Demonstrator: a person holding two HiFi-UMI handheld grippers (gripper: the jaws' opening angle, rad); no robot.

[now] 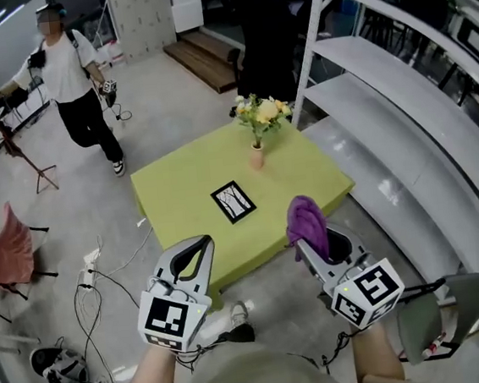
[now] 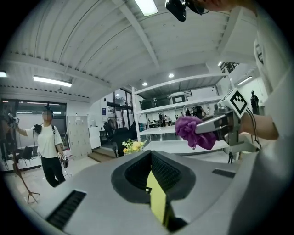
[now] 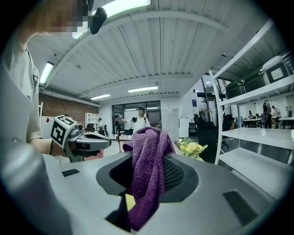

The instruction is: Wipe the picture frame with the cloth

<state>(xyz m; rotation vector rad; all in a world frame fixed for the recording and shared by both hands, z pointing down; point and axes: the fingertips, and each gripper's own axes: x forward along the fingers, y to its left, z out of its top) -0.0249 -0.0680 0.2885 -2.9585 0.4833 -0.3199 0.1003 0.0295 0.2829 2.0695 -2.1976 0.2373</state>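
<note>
The black picture frame (image 1: 233, 201) lies flat in the middle of the low green table (image 1: 180, 193). My right gripper (image 1: 306, 237) is shut on a purple cloth (image 1: 307, 222), held in the air over the table's near right edge, short of the frame. The cloth (image 3: 148, 160) bunches between the jaws and spills over their tips. My left gripper (image 1: 203, 244) hovers off the table's near edge with its jaws shut on nothing. In the left gripper view the cloth (image 2: 193, 131) shows at the right, above the table.
A vase of yellow flowers (image 1: 257, 121) stands at the table's far side. White metal shelving (image 1: 383, 103) runs along the right. A person (image 1: 74, 76) with grippers stands far left. Cables and a power strip (image 1: 89, 279) lie on the floor at left, beside a chair draped in pink (image 1: 3, 249).
</note>
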